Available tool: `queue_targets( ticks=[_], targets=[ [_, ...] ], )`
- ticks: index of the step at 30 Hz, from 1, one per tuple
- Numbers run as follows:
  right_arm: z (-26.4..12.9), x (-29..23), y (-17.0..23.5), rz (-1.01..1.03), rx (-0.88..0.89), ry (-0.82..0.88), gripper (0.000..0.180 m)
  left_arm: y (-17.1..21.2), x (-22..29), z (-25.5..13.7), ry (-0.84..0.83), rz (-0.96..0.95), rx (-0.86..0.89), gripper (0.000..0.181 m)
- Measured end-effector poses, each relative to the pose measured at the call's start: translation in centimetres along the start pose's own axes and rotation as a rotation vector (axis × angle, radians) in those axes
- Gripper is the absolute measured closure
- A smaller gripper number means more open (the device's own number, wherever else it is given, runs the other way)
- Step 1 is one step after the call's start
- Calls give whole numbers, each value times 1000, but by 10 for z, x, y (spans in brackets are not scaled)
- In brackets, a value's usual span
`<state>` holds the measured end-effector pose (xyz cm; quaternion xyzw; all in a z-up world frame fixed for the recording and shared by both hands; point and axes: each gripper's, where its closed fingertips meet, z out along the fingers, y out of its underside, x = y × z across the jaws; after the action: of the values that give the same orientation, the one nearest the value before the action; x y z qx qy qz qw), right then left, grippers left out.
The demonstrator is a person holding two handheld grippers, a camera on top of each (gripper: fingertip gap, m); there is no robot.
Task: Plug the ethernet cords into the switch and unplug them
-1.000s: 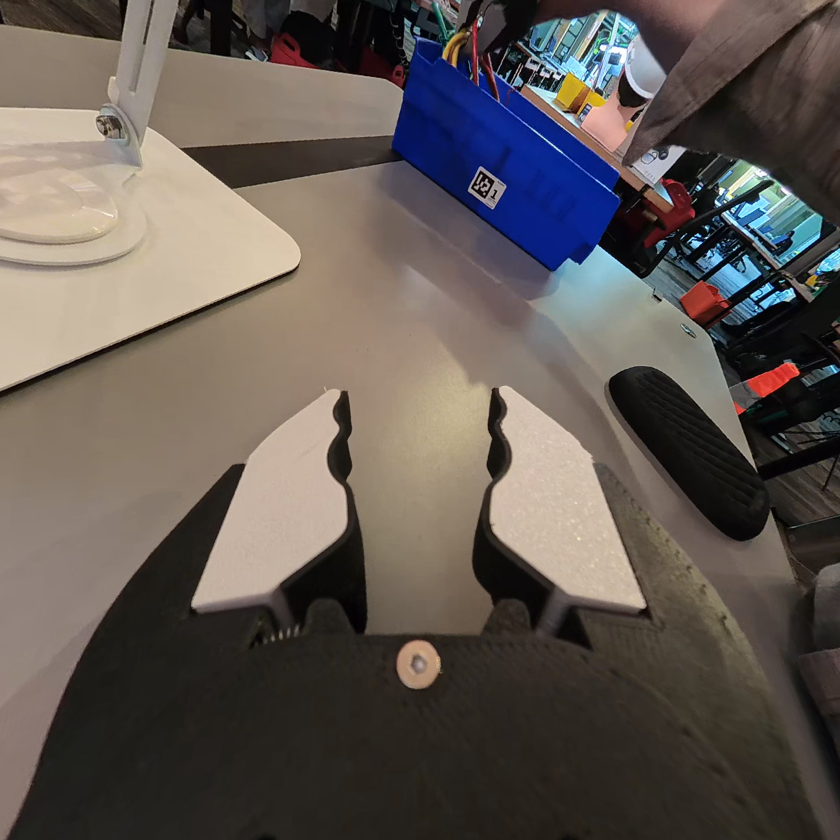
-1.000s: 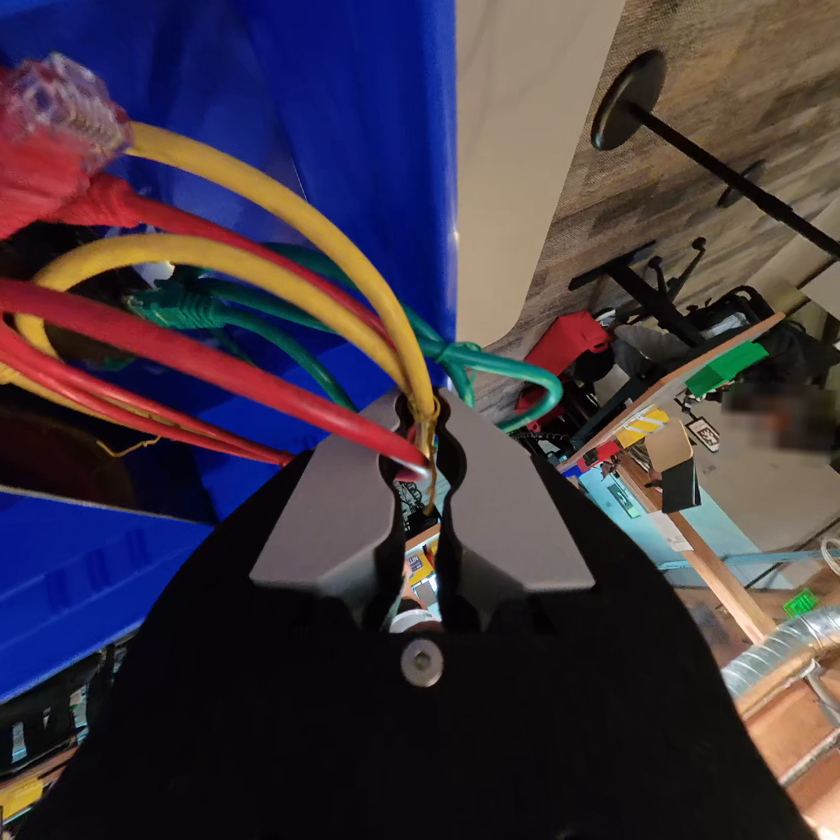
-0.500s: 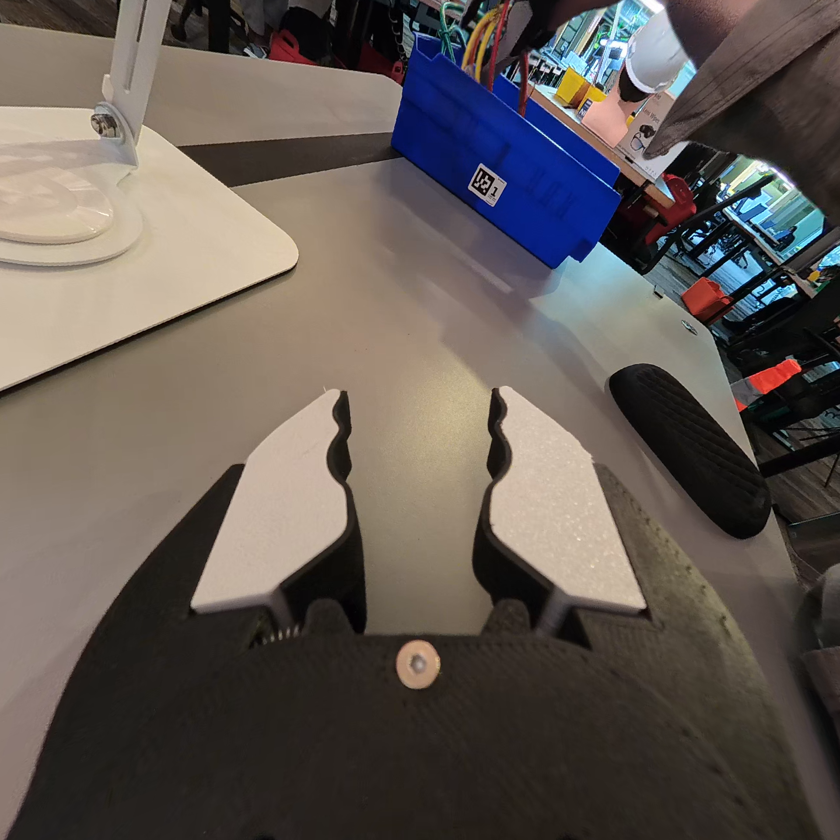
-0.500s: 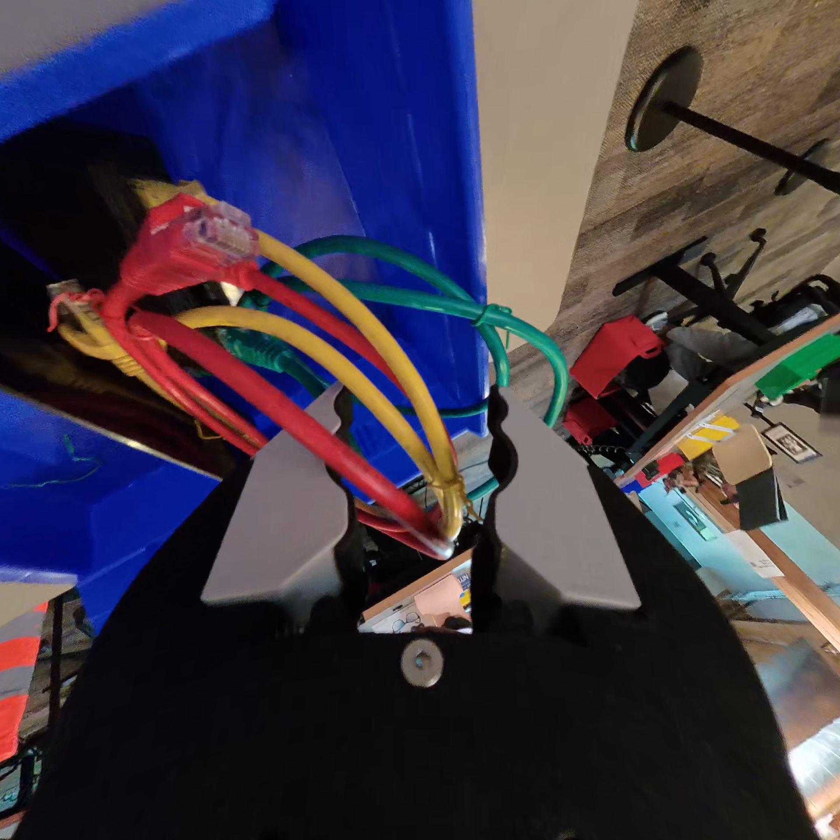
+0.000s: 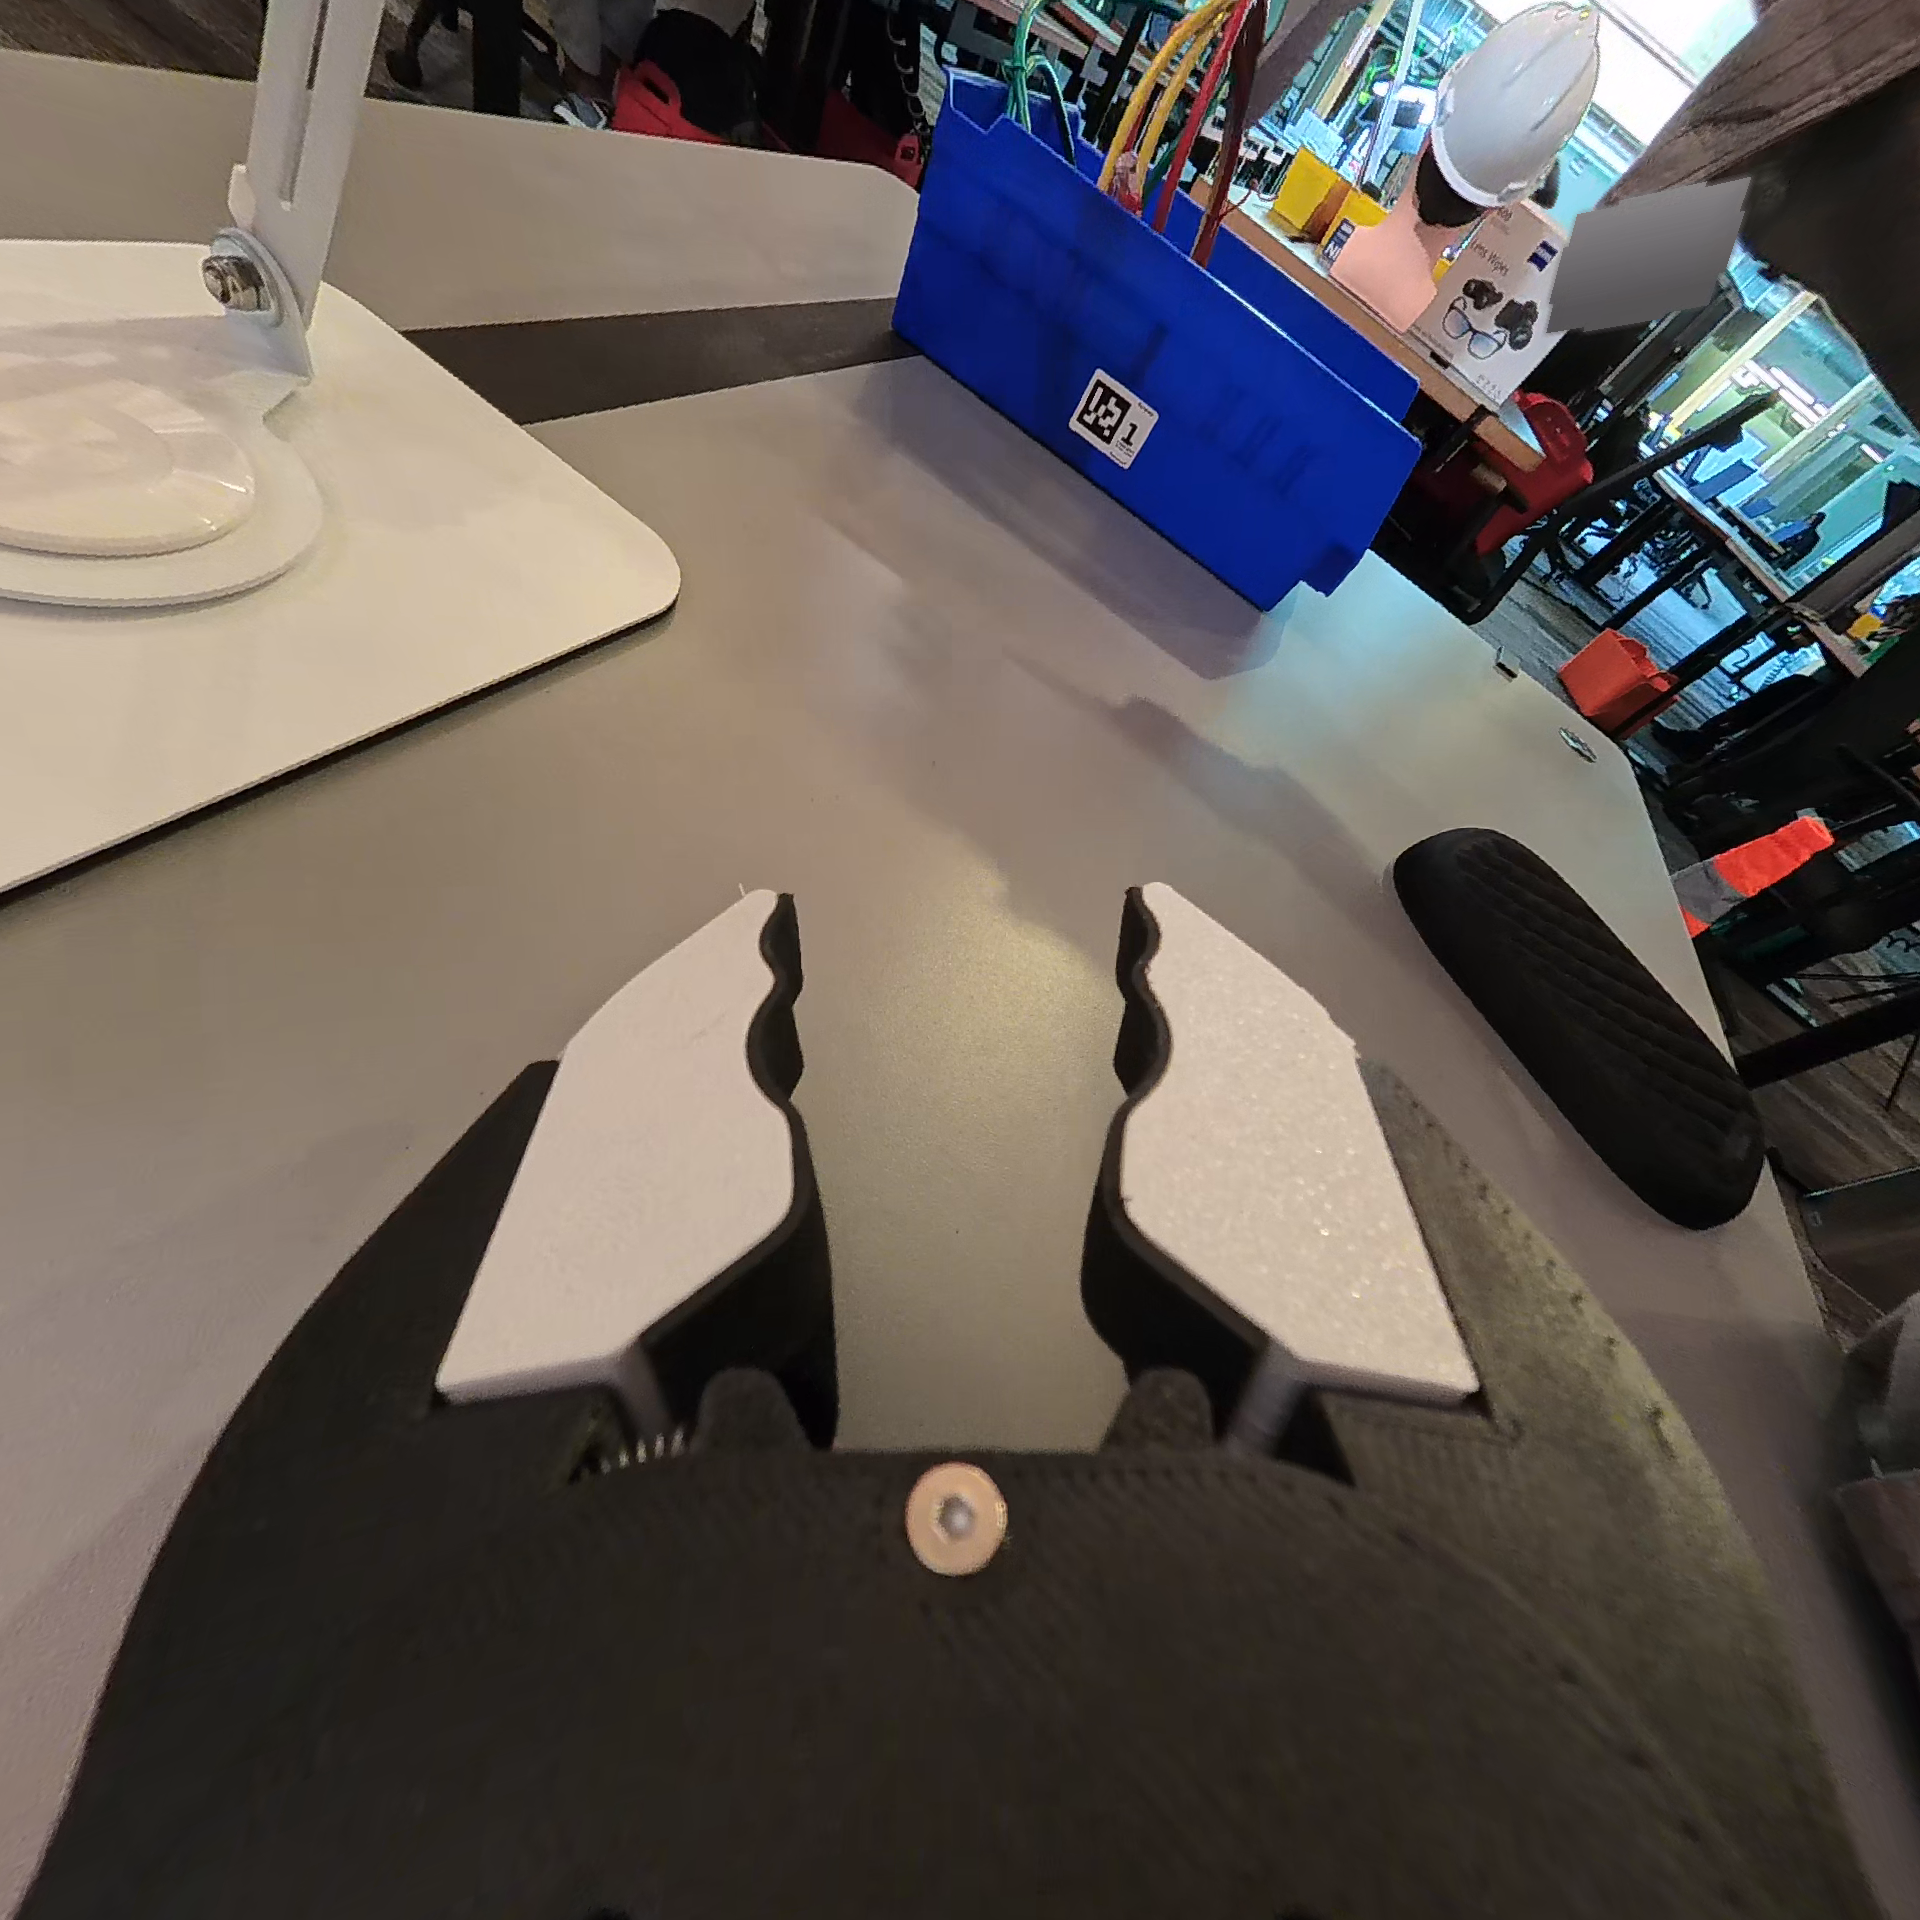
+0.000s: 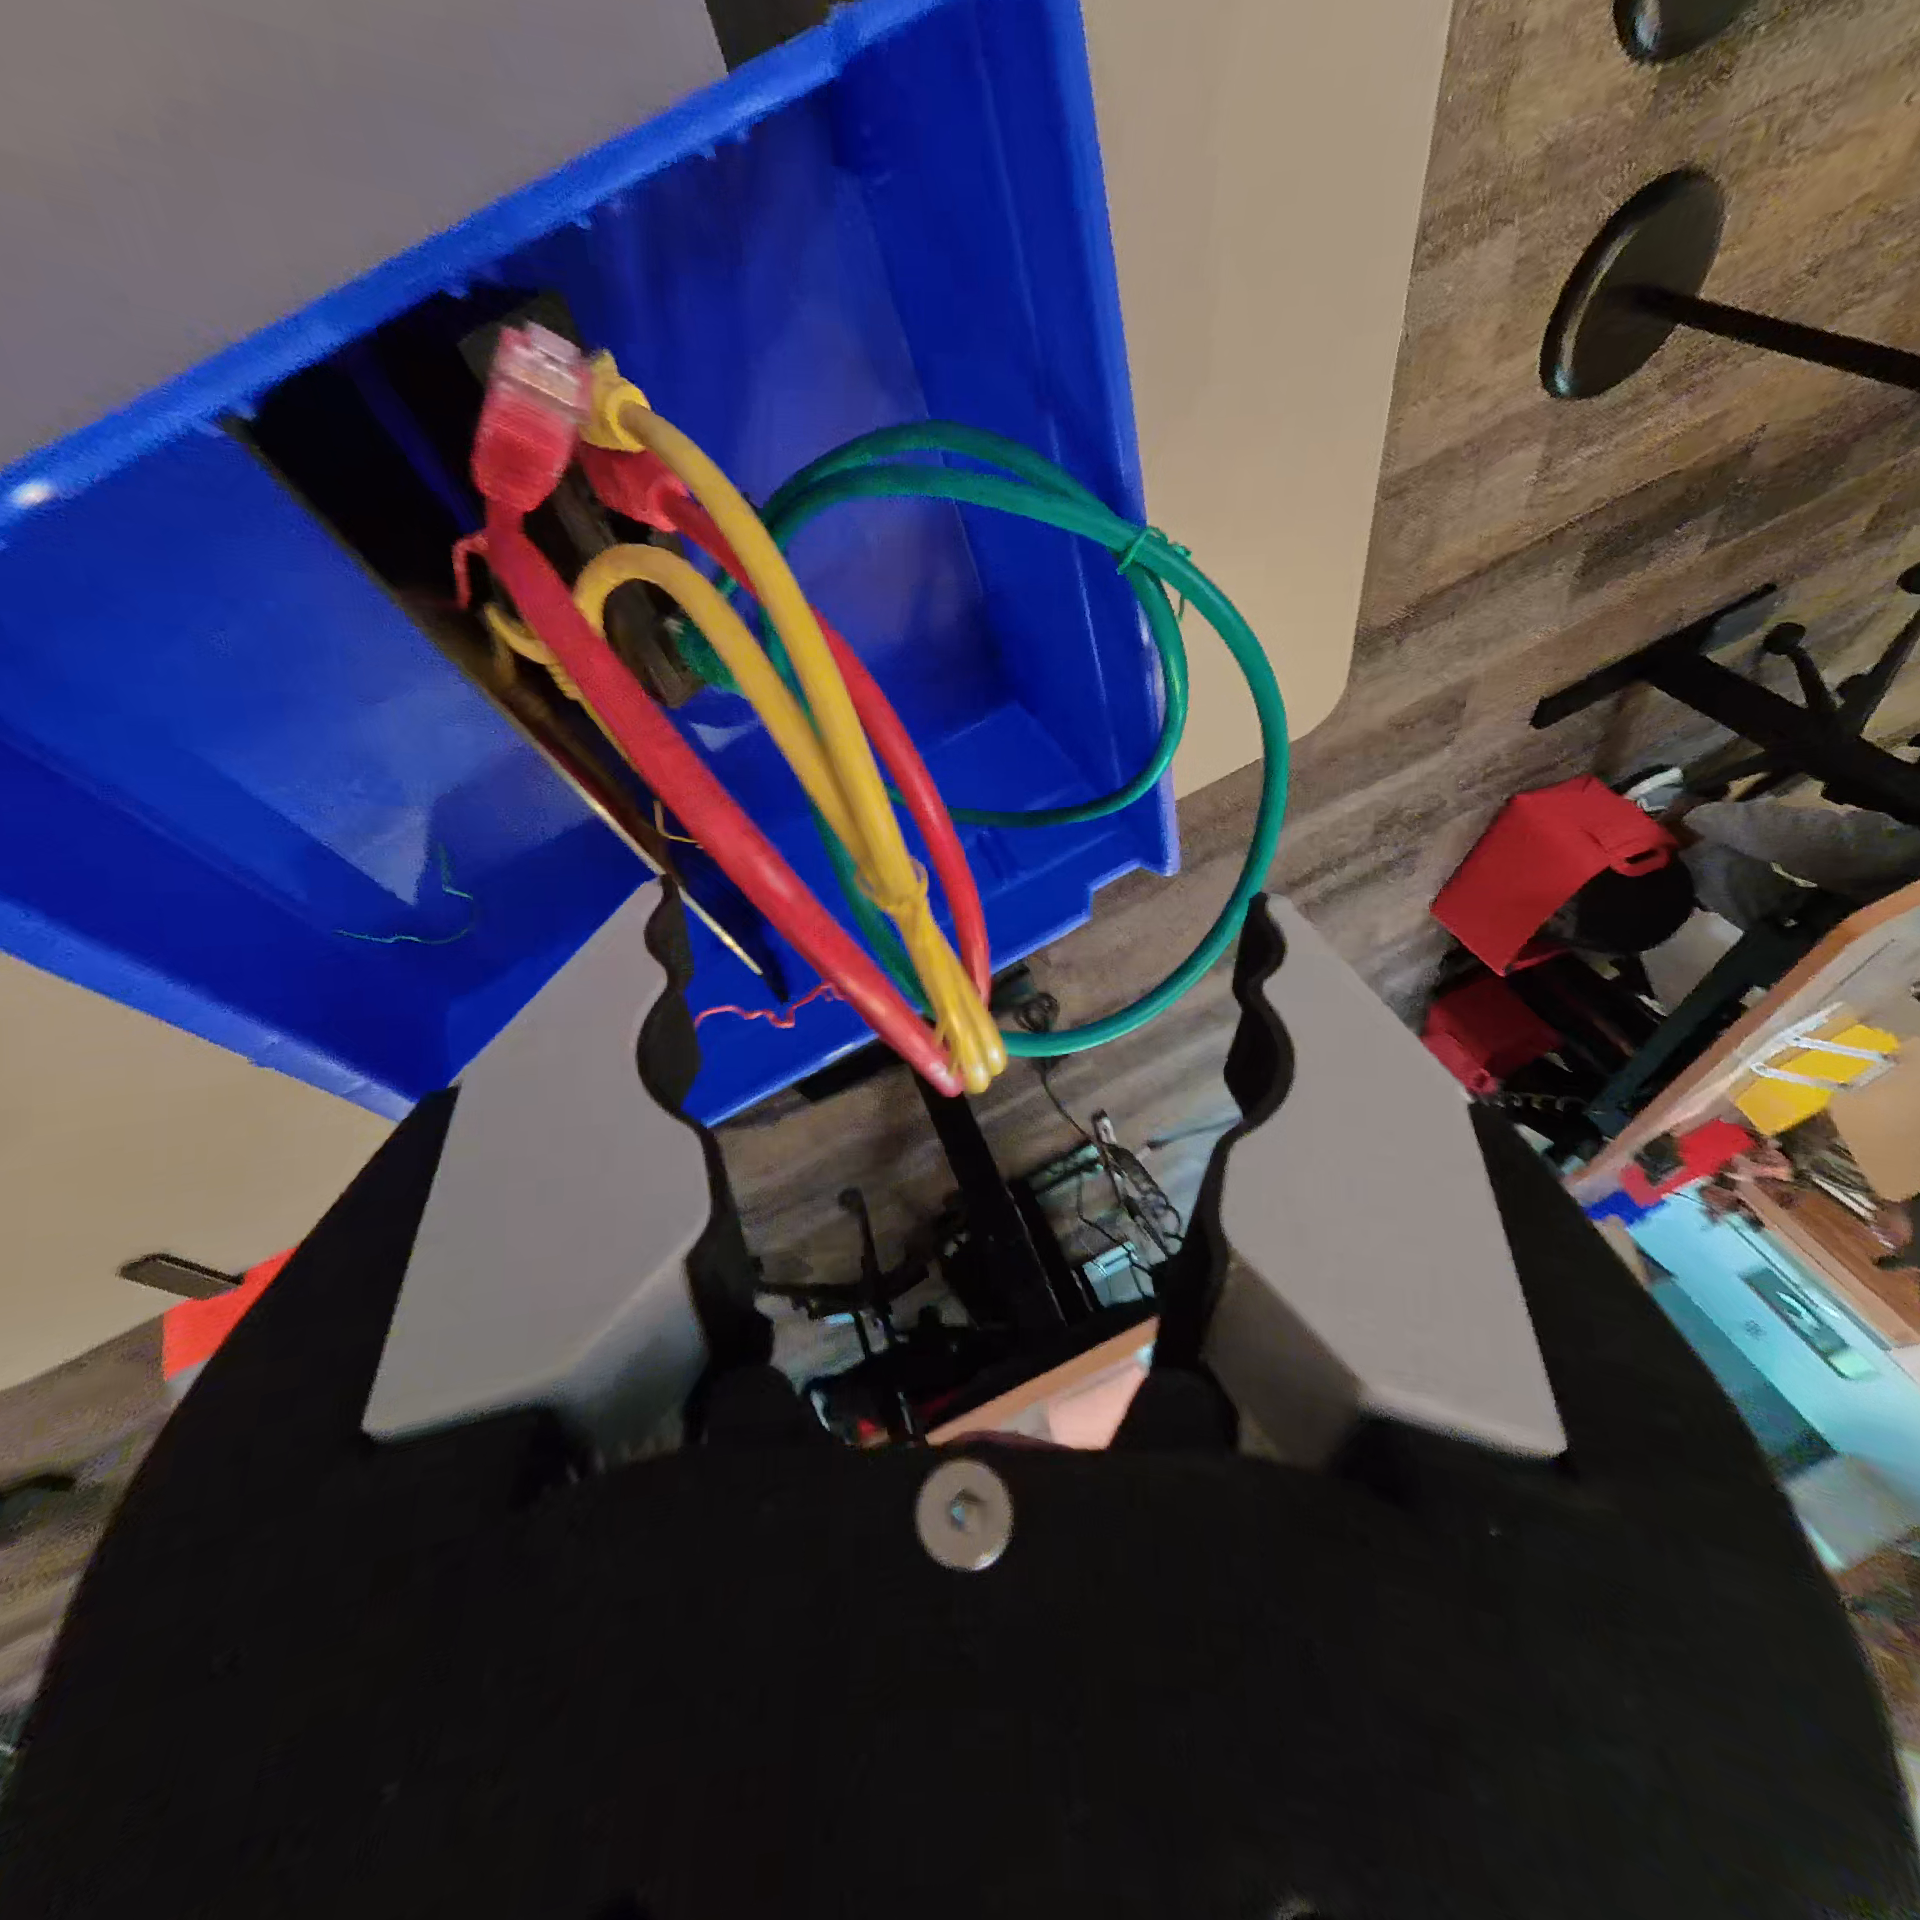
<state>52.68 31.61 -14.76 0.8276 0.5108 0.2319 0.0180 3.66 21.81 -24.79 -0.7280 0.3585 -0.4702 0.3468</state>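
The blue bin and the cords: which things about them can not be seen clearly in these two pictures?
- Switch: in the right wrist view, only a dark shape inside the blue bin, behind the red cord and yellow cord; ports unreadable.
- Green cord plug: hidden behind the other cords.
- Bin contents: in the left wrist view, the near wall hides them.
- Cord tops: cut by the left wrist view's upper edge.

Left gripper (image 5: pixel 961 997): black textured printed body, two pale grey fingers (image 5: pixel 644 1164) with wavy black inner edges, silver hex screw (image 5: pixel 956 1519) at centre, a small spring showing. Right gripper (image 6: pixel 961 997): same build, fingers greyer in shade. Grey-brown sleeve (image 5: pixel 1787 94) at upper right.
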Motion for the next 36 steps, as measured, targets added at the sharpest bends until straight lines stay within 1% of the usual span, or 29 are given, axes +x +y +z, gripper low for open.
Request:
queue_targets(
  ticks=[3, 6, 9, 12, 15, 17, 20, 23, 25, 27, 30, 33, 36],
  targets=[
    [-14, -7, 5, 26, 31, 2, 77, 0, 0, 0, 1, 0, 0, 122],
    [-31, -8, 8, 67, 83, 69, 77, -1, -1, 1, 1, -7, 6, 122],
    [-60, -8, 2, 134, 212, 175, 77, -2, -1, 1, 0, -9, 9, 122],
    [-98, -11, -3, 219, 363, 287, 80, -2, -1, 1, -7, -1, 8, 121],
    [-127, -26, -2, 285, 459, 357, 82, -3, 0, 2, -17, 15, 11, 121],
    [-139, -44, -2, 297, 494, 378, 81, -4, 1, 2, -26, 35, 16, 121],
    [-156, -74, -8, 306, 559, 397, 83, -12, 3, -1, -44, 75, 35, 120],
    [-162, -107, -18, 319, 580, 366, 88, -31, 10, -11, -60, 112, 91, 119],
    [-169, -126, -25, 285, 585, 397, 88, -42, 16, -18, -69, 130, 115, 119],
    [-181, -143, -38, 284, 629, 383, 85, -52, 25, -25, -70, 149, 134, 119],
    [-208, -163, -58, 286, 717, 405, 87, -61, 38, -37, -90, 199, 123, 117],
    [-225, -189, -79, 258, 774, 412, 86, -71, 52, -62, -132, 256, 137, 116],
    [-233, -215, -98, 221, 798, 401, 85, -77, 60, -98, -200, 295, 171, 116]
  ],
)
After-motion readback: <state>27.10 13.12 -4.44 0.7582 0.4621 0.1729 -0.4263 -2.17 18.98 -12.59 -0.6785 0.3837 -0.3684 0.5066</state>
